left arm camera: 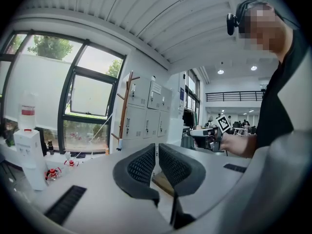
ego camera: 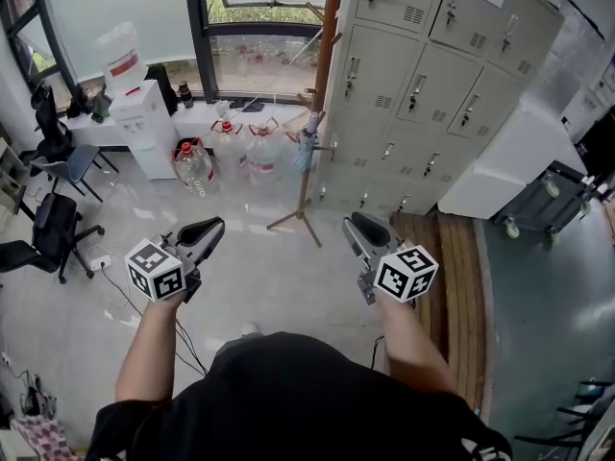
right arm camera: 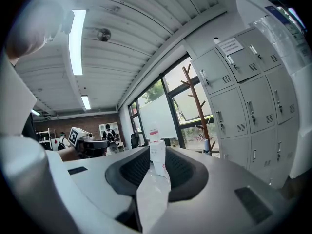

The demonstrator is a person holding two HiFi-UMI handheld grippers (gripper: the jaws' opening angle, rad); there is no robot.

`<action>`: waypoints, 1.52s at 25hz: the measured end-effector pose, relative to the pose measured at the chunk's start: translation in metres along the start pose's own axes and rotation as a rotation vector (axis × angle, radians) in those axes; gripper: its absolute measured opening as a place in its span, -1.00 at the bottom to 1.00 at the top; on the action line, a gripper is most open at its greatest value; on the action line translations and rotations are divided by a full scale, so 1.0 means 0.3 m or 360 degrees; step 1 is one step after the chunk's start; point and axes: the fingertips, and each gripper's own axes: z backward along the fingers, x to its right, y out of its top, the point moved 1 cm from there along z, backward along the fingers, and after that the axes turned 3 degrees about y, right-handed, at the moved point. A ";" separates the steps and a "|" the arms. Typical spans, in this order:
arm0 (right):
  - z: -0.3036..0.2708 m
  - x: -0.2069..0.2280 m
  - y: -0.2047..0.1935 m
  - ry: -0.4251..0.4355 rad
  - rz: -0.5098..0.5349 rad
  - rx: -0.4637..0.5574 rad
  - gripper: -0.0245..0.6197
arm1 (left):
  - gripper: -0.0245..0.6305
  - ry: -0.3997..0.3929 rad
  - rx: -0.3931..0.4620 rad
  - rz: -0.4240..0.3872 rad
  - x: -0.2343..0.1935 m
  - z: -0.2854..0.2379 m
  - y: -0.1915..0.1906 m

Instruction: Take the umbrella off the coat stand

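A wooden coat stand point(ego camera: 325, 75) rises in front of the grey lockers, its feet spread on the pale floor. A folded blue umbrella point(ego camera: 306, 148) hangs low on its pole. In the right gripper view the coat stand point(right arm camera: 195, 106) appears far off with the umbrella point(right arm camera: 206, 144) small beside it. The left gripper view shows the coat stand point(left arm camera: 126, 112) by the window. My left gripper point(ego camera: 204, 230) is held shut and empty, well short of the stand. A similar distance back, my right gripper point(ego camera: 366, 230) has its jaws a little open with nothing between them.
Grey lockers point(ego camera: 432, 75) stand right of the stand. Several large water bottles point(ego camera: 231, 152) and a white water dispenser point(ego camera: 144, 123) sit by the window. Office chairs point(ego camera: 48, 229) are at the left, a wheeled cart point(ego camera: 543, 200) and a wooden platform point(ego camera: 452, 257) at the right.
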 end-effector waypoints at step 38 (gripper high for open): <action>-0.493 0.211 0.021 -0.0155 -0.0036 -0.0061 -0.58 | -0.83 -0.0184 0.0013 0.0044 -0.529 -0.265 0.054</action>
